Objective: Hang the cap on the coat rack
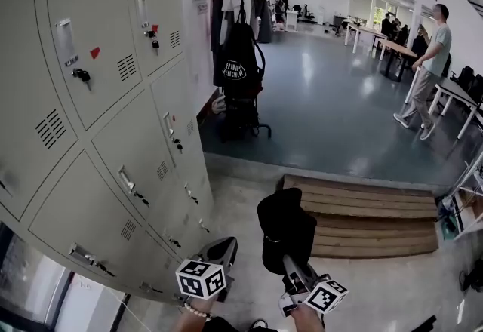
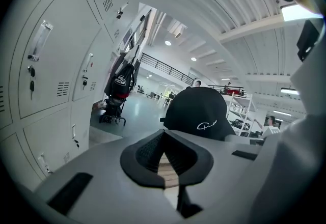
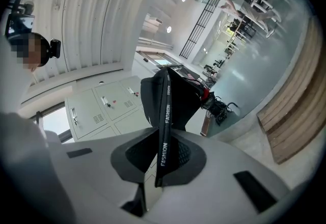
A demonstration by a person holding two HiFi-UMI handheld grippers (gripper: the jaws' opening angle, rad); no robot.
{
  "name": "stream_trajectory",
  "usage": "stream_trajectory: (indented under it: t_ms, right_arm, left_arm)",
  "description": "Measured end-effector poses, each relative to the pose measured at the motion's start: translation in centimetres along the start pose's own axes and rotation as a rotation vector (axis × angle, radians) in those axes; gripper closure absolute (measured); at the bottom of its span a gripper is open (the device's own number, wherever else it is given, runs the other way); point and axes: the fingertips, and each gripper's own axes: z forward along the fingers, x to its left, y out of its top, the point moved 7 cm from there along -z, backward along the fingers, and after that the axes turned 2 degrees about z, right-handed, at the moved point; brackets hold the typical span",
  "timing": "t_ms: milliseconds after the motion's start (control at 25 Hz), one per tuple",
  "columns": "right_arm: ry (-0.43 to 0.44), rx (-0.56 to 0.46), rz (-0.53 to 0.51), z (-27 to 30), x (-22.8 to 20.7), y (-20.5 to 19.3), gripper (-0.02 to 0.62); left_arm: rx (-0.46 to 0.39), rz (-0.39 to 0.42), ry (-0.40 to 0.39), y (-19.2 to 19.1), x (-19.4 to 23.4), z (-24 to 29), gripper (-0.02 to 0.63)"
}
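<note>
Carrying step: right gripper (image 3: 163, 152) pinches black fabric cap (image 1: 285, 226) by strap; left gripper (image 2: 164, 152) pressed together, empty. Nxt: walk to loaded dark coat rack (image 1: 243, 115) well ahead.

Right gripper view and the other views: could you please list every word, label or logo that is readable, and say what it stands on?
"FASHION": printed twice along the black band of the cap, which is clamped in the right gripper.
White script logo on the cap: not legible.
White round print on the black bag on the coat rack: too small to read.
Label plates on the lockers: too small to read.
</note>
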Motion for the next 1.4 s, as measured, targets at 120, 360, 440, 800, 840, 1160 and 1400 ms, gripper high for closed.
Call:
stream_trajectory:
  t_ms: [120,360,440,800,840,1160,1400]
  right_arm:
    - [-0.001,0.011,0.005,-0.9,-1.5,0.9,0.578]
    - [0.001,0.017,0.02,0.3,-4.3,2.5,0.578]
    - [-0.001,0.016,0.022,1.1,-5.2,3.0,0.578]
    - [-0.041,-0.025,0.001,9.0,-10.7,8.0,0.578]
    - [-0.041,-0.027,-0.003,10.4,-11.2,8.6,0.578]
    - [-0.035,-0.034,-0.005,23.0,-14.9,12.9,0.578]
    - [-0.016,-0.034,-0.024,31.4,-16.1,15.0,0.578]
  left_arm:
    - [0.004,-0.017,0.022,-1.0,-0.9,0.9,0.603]
    - [-0.001,-0.042,0.051,-0.8,-0.3,3.4,0.603]
    - [-0.002,-0.036,0.05,-0.3,0.5,5.0,0.603]
    - [0.011,-0.024,0.001,4.0,6.2,15.5,0.603]
    - [0.012,-0.023,-0.002,4.7,7.2,16.7,0.603]
    - [0.022,-0.028,-0.002,10.7,15.7,25.3,0.603]
    - [-0.009,-0.019,-0.003,15.6,21.4,29.3,0.603]
